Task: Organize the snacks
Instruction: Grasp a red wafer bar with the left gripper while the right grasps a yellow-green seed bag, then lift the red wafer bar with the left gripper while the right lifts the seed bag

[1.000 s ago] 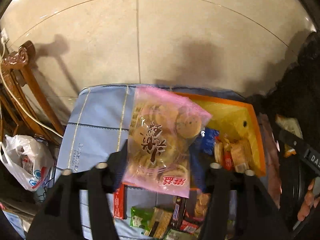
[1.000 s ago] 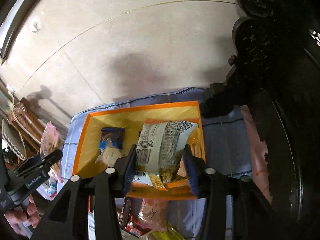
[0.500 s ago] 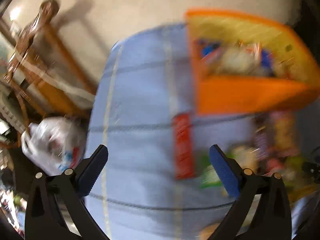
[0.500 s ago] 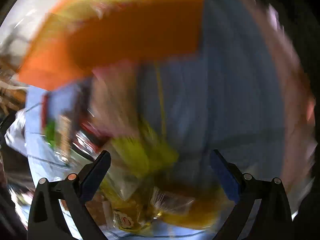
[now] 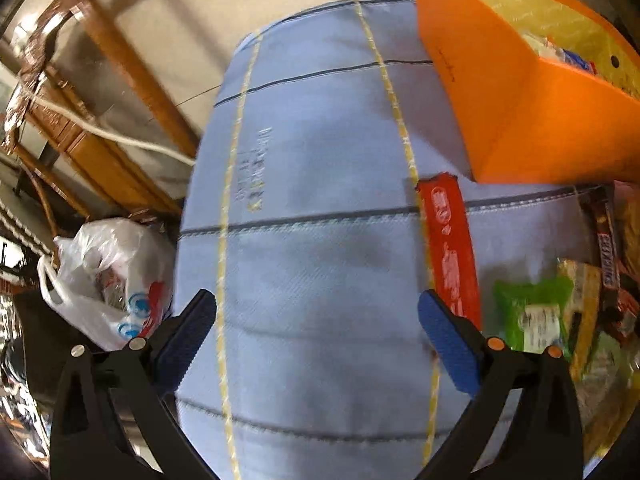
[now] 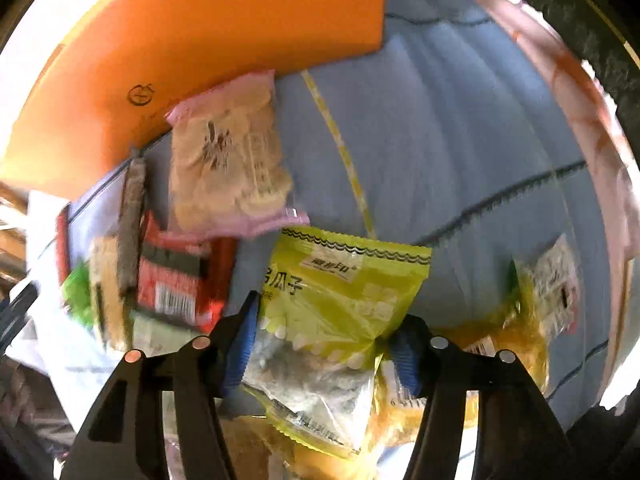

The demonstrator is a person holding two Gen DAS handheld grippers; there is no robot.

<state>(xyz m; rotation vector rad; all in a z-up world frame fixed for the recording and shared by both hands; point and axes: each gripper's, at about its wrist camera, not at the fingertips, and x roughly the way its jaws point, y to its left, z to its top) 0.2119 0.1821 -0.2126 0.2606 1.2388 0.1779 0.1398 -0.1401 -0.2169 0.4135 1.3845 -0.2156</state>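
Right claw (image 6: 326, 344) closing around yellow-green packet (image 6: 344, 292) marked "瓜子"; left claw (image 5: 316, 332) wide, empty.

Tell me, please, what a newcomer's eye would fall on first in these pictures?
Probably the orange box at the far edge of the blue cloth. Next, the yellow-green snack bag between the closing jaws of the right gripper, amid a heap of packets. The left gripper hangs open, empty.

Yellow-green seed packet (image 6: 340, 280) flat on blue cloth (image 6: 460, 152); pink cracker bag (image 6: 228, 156) against orange box (image 6: 200, 40); red bar (image 5: 450, 248) alongside.
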